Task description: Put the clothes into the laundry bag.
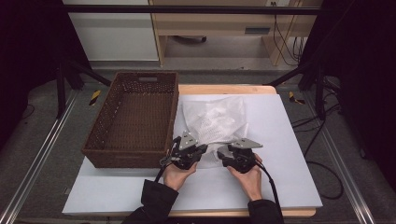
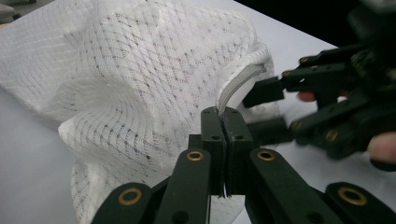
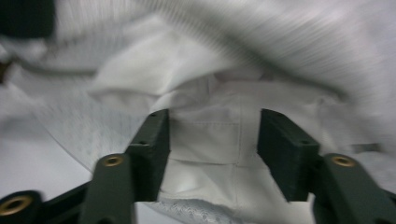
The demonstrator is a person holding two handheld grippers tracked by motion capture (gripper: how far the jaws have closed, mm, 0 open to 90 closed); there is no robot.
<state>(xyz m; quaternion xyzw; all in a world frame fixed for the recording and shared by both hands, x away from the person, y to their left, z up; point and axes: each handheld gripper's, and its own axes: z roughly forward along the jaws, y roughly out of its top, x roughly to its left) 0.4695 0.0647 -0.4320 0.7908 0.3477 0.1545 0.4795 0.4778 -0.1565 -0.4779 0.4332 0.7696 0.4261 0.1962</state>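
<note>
A white mesh bag (image 1: 215, 119) lies crumpled on the white-covered table (image 1: 280, 182), just beyond both grippers. My left gripper (image 1: 204, 148) is shut on the bag's thick white hem (image 2: 238, 81), which rises from between its closed jaws (image 2: 225, 123). Facing it from the right, my right gripper (image 1: 220, 153) is open, and the left gripper view has its two fingertips (image 2: 264, 111) apart at the bag's mouth. In the right gripper view the jaws (image 3: 212, 137) stand wide on either side of smooth white fabric (image 3: 201, 93) without pressing it. That view is blurred.
A dark brown wicker basket (image 1: 126, 156) stands empty at the table's left, close to my left hand. Beyond the table's far edge are a wooden desk (image 1: 215, 23) and cables on the floor (image 1: 327, 135). Bare white table surface lies to the right and front.
</note>
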